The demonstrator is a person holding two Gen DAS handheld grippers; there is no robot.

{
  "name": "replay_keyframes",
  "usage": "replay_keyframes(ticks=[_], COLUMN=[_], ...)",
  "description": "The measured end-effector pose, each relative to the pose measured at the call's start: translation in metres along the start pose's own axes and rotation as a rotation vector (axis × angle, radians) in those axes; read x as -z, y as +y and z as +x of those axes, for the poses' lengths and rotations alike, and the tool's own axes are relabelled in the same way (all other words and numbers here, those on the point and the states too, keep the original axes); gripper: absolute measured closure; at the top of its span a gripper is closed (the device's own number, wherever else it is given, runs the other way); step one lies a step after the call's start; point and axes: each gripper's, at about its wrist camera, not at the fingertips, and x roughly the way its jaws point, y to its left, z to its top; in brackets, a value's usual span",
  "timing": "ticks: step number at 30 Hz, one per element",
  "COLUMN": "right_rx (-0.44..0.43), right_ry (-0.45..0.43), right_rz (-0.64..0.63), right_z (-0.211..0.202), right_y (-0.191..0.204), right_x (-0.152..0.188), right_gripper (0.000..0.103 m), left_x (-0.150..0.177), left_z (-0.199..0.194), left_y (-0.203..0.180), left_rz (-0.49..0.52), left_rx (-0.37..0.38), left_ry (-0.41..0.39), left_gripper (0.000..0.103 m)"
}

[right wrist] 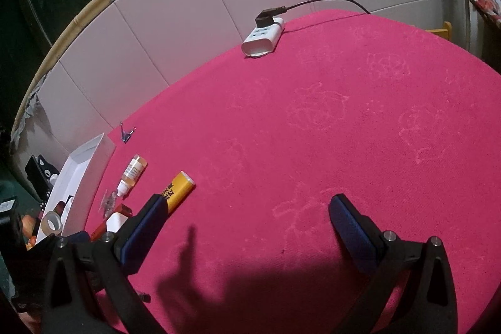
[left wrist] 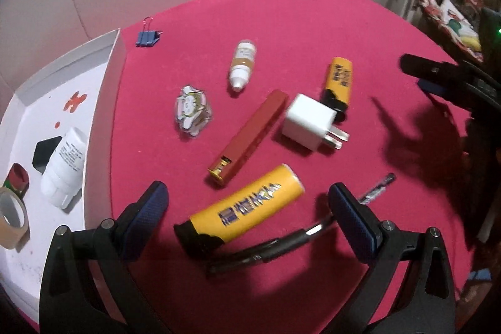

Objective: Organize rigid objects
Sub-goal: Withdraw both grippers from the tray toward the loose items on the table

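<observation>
1. We have the left gripper (left wrist: 249, 202) spread wide, grasping nothing; a yellow lighter (left wrist: 247, 204) lies flat between its fingers, not touched by either.
2. A black pen (left wrist: 281, 243) lies just at 6 o'clock of that lighter, its tip running under the right finger.
3. At 12 o'clock of the lighter: a red stapler (left wrist: 250, 133), a white charger plug (left wrist: 308, 121) and a second yellow lighter (left wrist: 339, 80), the plug touching that lighter.
4. Farther out at 11 o'clock: a dropper bottle (left wrist: 241, 63), a cartoon sticker badge (left wrist: 191, 111) and a blue binder clip (left wrist: 147, 36).
5. The white tray (left wrist: 94, 102) at 9 o'clock holds a white tube (left wrist: 64, 168), a tape roll (left wrist: 11, 218) and a black box (left wrist: 45, 151).
6. Our right gripper (right wrist: 247, 221) is also released, hovering over bare pink tablecloth (right wrist: 344, 130); a power strip (right wrist: 263, 36) sits at its 12 o'clock, well apart.
</observation>
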Motion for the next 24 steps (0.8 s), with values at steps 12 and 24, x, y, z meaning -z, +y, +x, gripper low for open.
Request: replay_keyframes(ticks=[12,24], right_rx=[-0.009,0.0], right_ry=[-0.002,0.0], right_rz=[0.009,0.003], right_z=[0.002,0.002], right_y=[-0.004,-0.002], right_x=[0.0,0.0], right_gripper=[0.0,0.0], left_x=[0.04,0.018], left_z=[-0.037,-0.023], left_y=[-0.048,-0.004], left_rz=[0.13,-0.118], left_rx=[0.306,0.051], left_ry=[0.063,0.041], left_gripper=[0.001,0.025])
